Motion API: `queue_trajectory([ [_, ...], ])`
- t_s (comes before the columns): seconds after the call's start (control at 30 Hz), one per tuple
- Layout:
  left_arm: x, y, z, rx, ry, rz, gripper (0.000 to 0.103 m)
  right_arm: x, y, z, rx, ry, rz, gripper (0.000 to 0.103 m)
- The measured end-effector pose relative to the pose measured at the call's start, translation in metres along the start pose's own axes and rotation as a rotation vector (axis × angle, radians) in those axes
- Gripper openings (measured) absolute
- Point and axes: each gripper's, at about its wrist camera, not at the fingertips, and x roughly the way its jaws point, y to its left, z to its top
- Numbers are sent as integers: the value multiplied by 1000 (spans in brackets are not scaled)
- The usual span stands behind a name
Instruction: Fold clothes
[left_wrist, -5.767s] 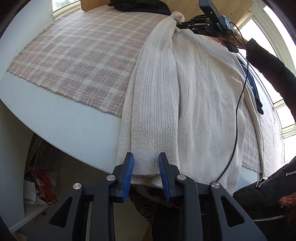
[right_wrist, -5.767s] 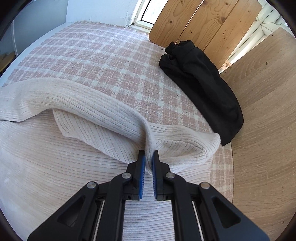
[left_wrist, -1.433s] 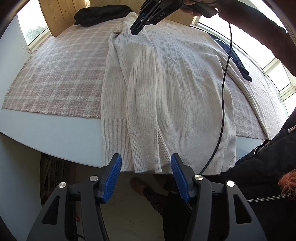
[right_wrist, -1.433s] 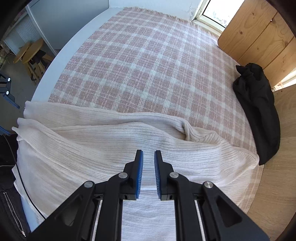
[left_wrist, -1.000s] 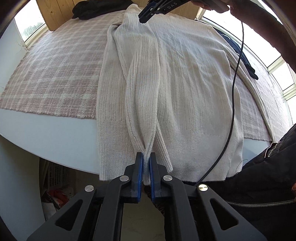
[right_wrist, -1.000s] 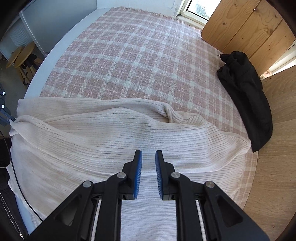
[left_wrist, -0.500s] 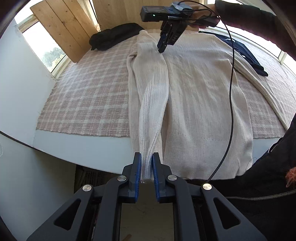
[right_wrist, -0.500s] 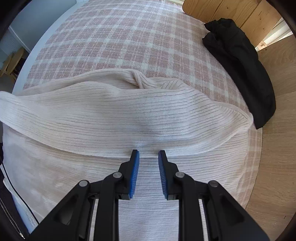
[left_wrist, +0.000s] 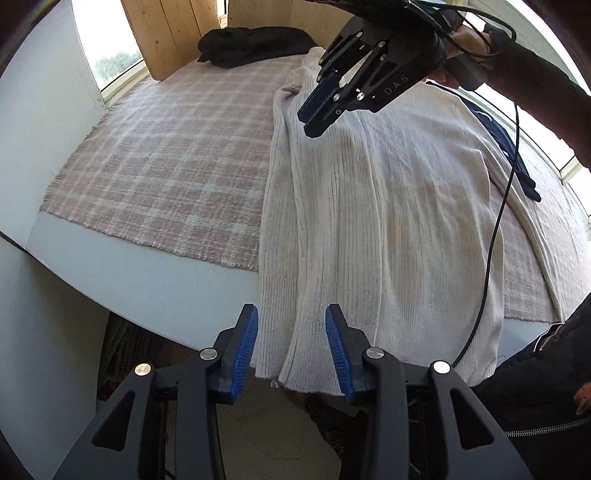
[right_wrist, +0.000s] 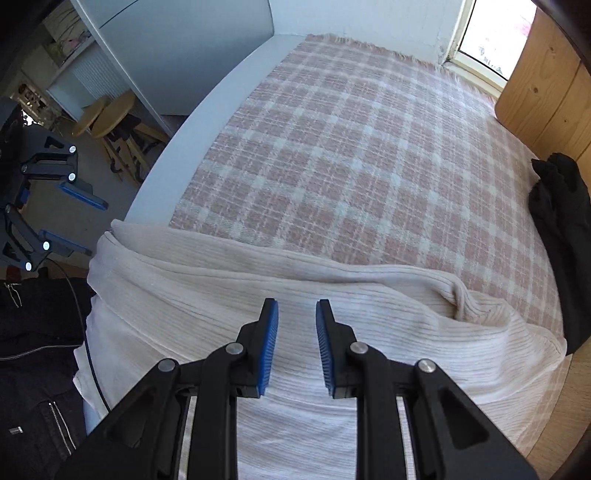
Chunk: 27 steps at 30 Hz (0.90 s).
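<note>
Left wrist view: your left hand-held gripper (left_wrist: 291, 347) gaped empty over the sweater (left_wrist: 388, 221) hem; right hand-held gripper (right_wrist: 295, 347) too. Square the sleeve before regripping.

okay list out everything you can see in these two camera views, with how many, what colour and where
Sweater: one, cream ribbed knit, flat on the blanket, hem over the near table edge, left sleeve folded in.
Blanket: one, pink and white plaid, covering the table.
Table: one, white.
Black garment: one, bunched at the blanket's far edge by the boards.
Dark blue garment: one, right of the sweater.
Wooden boards: light wood, upright behind the table.
Stools: two, light wood, on the floor.
Left gripper: black, blue pads, open at the hem.
Right gripper: same, open above the sweater.
</note>
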Motion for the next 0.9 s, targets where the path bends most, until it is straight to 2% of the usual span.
queue_trajectory([
  [0.03, 6, 5, 0, -20, 18, -1, 34, 5, 10, 6, -23, -1, 11, 11],
  [0.07, 12, 9, 0, -40, 37, -2, 28, 11, 20, 12, -47, 3, 22, 9],
  [0.13, 21, 12, 0, -26, 67, 27, 27, 18, 39, 20, -123, 7, 32, 9],
  [0.23, 30, 14, 1, -10, 121, 13, 32, 29, 61, 25, -235, 50, -31, 10],
  [0.3, 34, 16, 2, -8, 130, 16, 30, 33, 64, 28, -256, 76, -45, 11],
  [0.37, 38, 19, 3, -21, 130, -10, 32, 34, 64, 32, -274, 94, -49, 14],
  [0.47, 41, 24, 5, -34, 117, -57, 28, 34, 63, 35, -300, 114, -47, 29],
  [0.53, 42, 27, 6, -46, 104, -102, 17, 33, 61, 37, -303, 120, -34, 37],
  [0.63, 41, 31, 7, -54, 92, -110, 15, 33, 58, 43, -311, 121, -21, 38],
  [0.73, 40, 35, 10, -60, 80, -99, 7, 41, 59, 48, -358, 162, -28, 40],
  [0.8, 40, 38, 11, -62, 78, -96, 6, 49, 62, 51, -405, 197, -38, 40],
  [0.9, 39, 39, 13, -67, 69, -104, 7, 57, 61, 55, -424, 224, -1, 40],
])
